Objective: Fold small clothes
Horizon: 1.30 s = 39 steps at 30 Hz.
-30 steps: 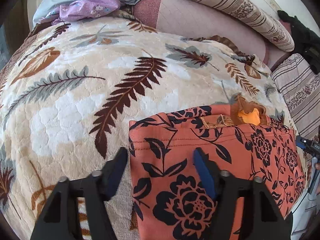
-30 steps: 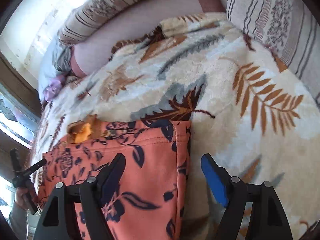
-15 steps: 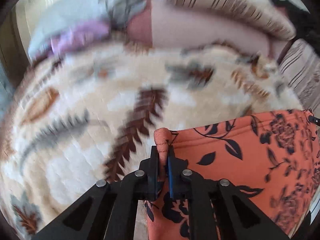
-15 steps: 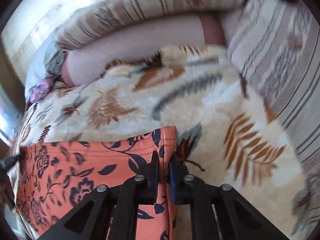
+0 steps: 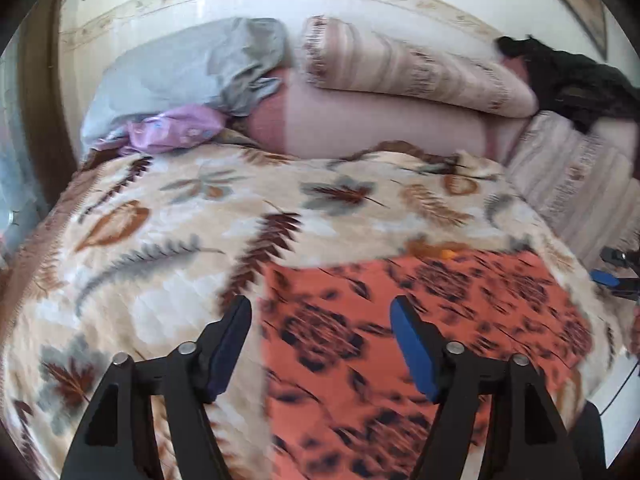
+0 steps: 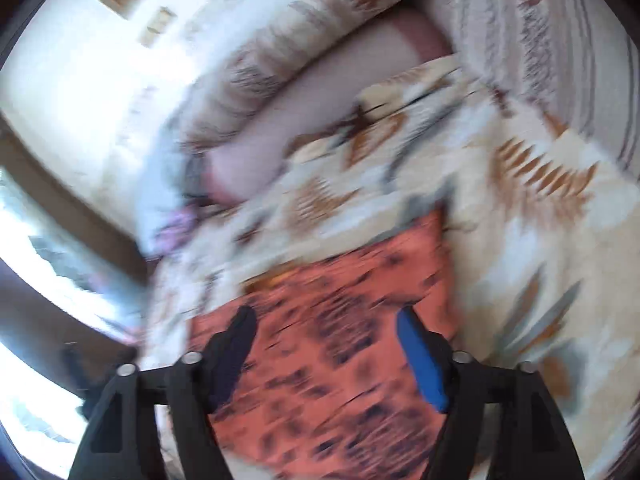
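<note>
An orange garment [image 5: 420, 320] with a dark flower print lay flat on a cream blanket [image 5: 168, 240] patterned with brown and grey leaves, near the front edge of the bed. The left gripper [image 5: 320, 328] hung just above the garment's left edge with its fingers spread wide and nothing between them; one finger [image 5: 228, 344] was over the blanket and the blue-padded one over the cloth. In the right wrist view, which was heavily blurred, the right gripper [image 6: 326, 340] also stood with its fingers spread apart and empty, over the right part of the same garment [image 6: 340, 360], whose right edge lay against the blanket [image 6: 540, 260]. A small yellow-orange patch [image 5: 448, 254] showed at the garment's far edge; what it was could not be told. Behind the blanket lay a pink pillow [image 5: 380, 128] with a striped bolster [image 5: 412, 68] on top of it, a grey cloth [image 5: 192, 68] and a purple cloth [image 5: 172, 132] to the left, and a black cloth [image 5: 576, 84] at the far right.
</note>
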{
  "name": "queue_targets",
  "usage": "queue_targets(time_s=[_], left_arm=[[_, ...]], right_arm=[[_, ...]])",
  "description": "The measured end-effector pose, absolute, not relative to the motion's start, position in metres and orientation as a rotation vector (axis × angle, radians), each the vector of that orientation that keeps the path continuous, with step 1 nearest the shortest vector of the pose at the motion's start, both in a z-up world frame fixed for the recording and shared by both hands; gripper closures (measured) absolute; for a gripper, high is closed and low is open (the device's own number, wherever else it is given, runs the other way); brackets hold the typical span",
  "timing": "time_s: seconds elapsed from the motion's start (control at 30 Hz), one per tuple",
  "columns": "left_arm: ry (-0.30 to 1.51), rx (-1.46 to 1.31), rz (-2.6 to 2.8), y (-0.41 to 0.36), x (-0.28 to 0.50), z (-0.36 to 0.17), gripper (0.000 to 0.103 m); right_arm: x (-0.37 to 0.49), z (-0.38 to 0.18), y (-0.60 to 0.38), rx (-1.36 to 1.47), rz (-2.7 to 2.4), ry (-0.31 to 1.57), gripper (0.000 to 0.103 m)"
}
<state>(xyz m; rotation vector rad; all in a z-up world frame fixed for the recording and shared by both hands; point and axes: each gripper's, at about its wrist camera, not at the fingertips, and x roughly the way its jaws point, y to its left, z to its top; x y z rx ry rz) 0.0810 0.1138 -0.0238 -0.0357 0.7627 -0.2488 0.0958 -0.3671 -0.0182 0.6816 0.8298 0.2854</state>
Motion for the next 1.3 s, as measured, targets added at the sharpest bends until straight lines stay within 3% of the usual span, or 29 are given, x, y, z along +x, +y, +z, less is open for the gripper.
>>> queue_targets(time_s=[0.13, 0.17, 0.23, 0.3, 0.37, 0.4, 0.53, 0.83, 0.87, 0.9, 0.93, 1.13, 1.2, 1.27, 1.3], left_arm=[[1.034, 0.024, -0.194, 0.093, 0.073, -0.121, 0.025], [0.973, 0.03, -0.19, 0.095, 0.066, -0.131, 0.024], [0.963, 0.097, -0.167, 0.089, 0.059, -0.119, 0.023], [0.951, 0.071, -0.161, 0.09, 0.055, -0.097, 0.023], [0.878, 0.043, -0.14, 0.092, 0.046, -0.075, 0.022], [0.861, 0.031, -0.137, 0.092, 0.043, -0.068, 0.022], [0.871, -0.064, -0.204, 0.074, 0.035, -0.06, 0.022], [0.893, -0.123, -0.31, 0.02, 0.035, -0.056, 0.022], [0.903, -0.125, -0.311, 0.017, 0.039, -0.057, 0.022], [0.916, -0.129, -0.308, 0.014, 0.043, -0.059, 0.022], [0.929, -0.131, -0.305, 0.01, 0.047, -0.061, 0.022], [0.845, -0.117, -0.311, -0.002, 0.05, -0.044, 0.022], [0.919, -0.078, -0.289, -0.011, 0.063, -0.068, 0.022], [1.105, 0.017, -0.253, -0.022, 0.081, -0.116, 0.022], [1.03, 0.068, -0.257, -0.026, 0.076, -0.118, 0.019]], right_arm=[[0.067, -0.085, -0.338, 0.797, 0.366, 0.938, 0.019], [0.064, -0.112, -0.34, 0.819, 0.295, 1.014, 0.024], [0.042, -0.132, -0.357, 0.947, 0.199, 0.988, 0.05], [0.019, -0.113, -0.37, 0.98, 0.157, 0.928, 0.04], [-0.011, -0.097, -0.378, 1.0, 0.106, 0.823, 0.015], [-0.022, -0.098, -0.38, 1.027, 0.086, 0.802, 0.013], [-0.039, -0.13, -0.373, 1.154, 0.102, 0.879, 0.013], [-0.002, -0.155, -0.388, 1.319, 0.044, 0.774, 0.014], [0.0, -0.151, -0.388, 1.29, 0.034, 0.771, 0.028], [0.004, -0.147, -0.388, 1.233, 0.021, 0.784, 0.055], [0.008, -0.148, -0.389, 1.197, 0.007, 0.823, 0.094], [-0.004, -0.106, -0.387, 1.005, 0.02, 0.773, 0.094], [0.001, -0.143, -0.387, 0.964, -0.035, 0.894, 0.086], [-0.008, -0.172, -0.4, 1.072, 0.06, 0.821, 0.086], [-0.013, -0.172, -0.408, 1.143, 0.094, 0.825, 0.083]])
